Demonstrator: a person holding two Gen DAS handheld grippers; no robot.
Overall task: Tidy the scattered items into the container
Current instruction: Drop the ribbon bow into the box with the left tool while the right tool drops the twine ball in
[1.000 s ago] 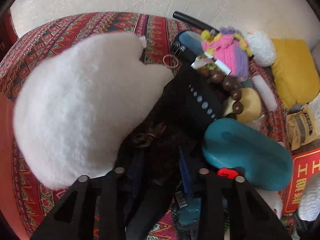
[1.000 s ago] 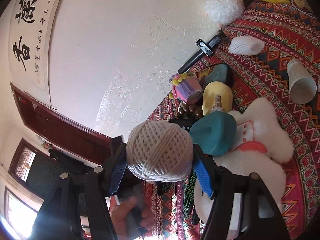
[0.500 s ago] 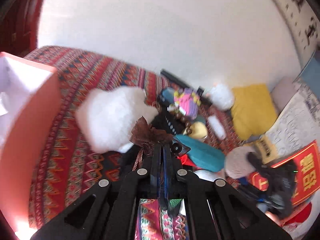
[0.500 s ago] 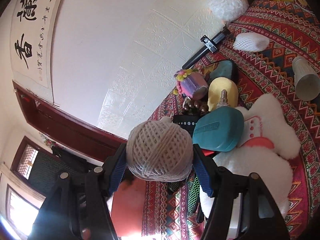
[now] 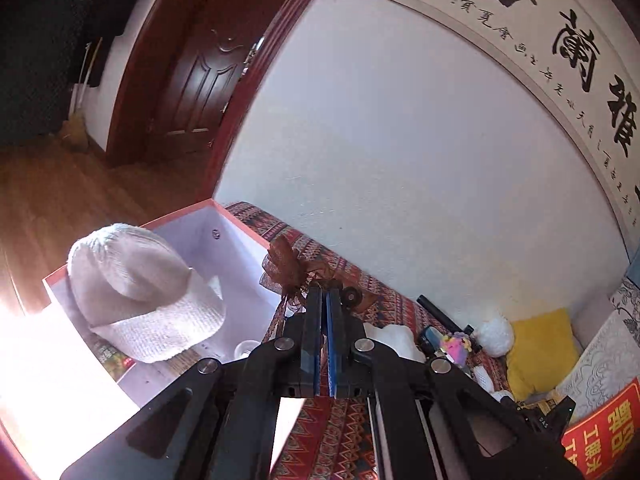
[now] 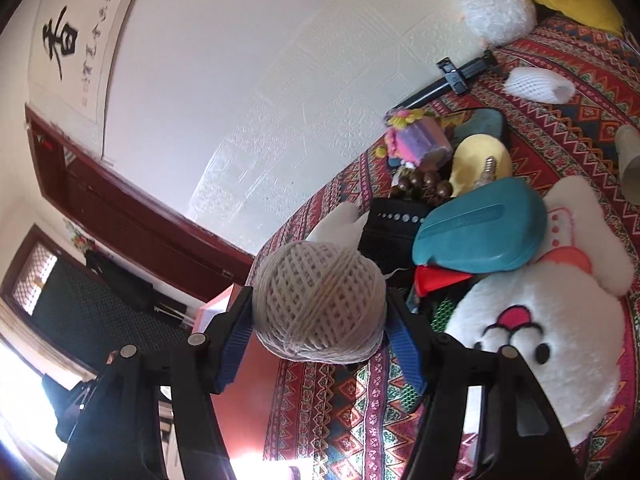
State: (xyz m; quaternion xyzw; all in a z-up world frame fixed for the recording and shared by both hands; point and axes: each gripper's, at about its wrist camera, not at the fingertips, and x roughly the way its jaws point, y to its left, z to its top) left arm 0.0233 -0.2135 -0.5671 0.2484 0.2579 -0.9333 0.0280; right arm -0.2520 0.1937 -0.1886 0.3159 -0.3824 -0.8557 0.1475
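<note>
Since a sec ago the left gripper [image 5: 325,294] has swung off the pile of items and up toward the box [image 5: 240,226]; jaws that were apart are now clenched on a brown ribbon bow [image 5: 286,266]. Right gripper barely shifted, same hold on the twine ball.

Left wrist view: bow is pinched at the gripper tips, tails dangling, hanging just beside the box's near rim, not yet over the white inside. A white knit hat [image 5: 136,292] already fills much of the box; some small items under it, too blurred to name. Risks, imo:
- grip is on thin gauzy fabric only, so it could slip out w/ a fast swing and land on the cloth [image 5: 360,276] outside the box.
- release too early = bow falls on the rim or outside it.
- ribbon tails may snag on the gripper pads on opening, so the bow stays stuck.

Right wrist view: right gripper [image 6: 320,320] grasps the twine ball [image 6: 320,300], pads pressing both sides, held above the cloth w/ a corner of the box showing behind the ball. Pile lies to the right of the ball: teal case [image 6: 480,236], white plush [image 6: 540,340], beads [image 6: 424,184], more beyond. Risks:
- ball is round, springy; pads hold only its flanks, could roll out or squirt free if squeezed harder or tilted.
- loose twine end could unwind and drag.
- both grippers heading to the box at once → may bump each other, or the hat leaves little room and the ball rolls off it.
</note>
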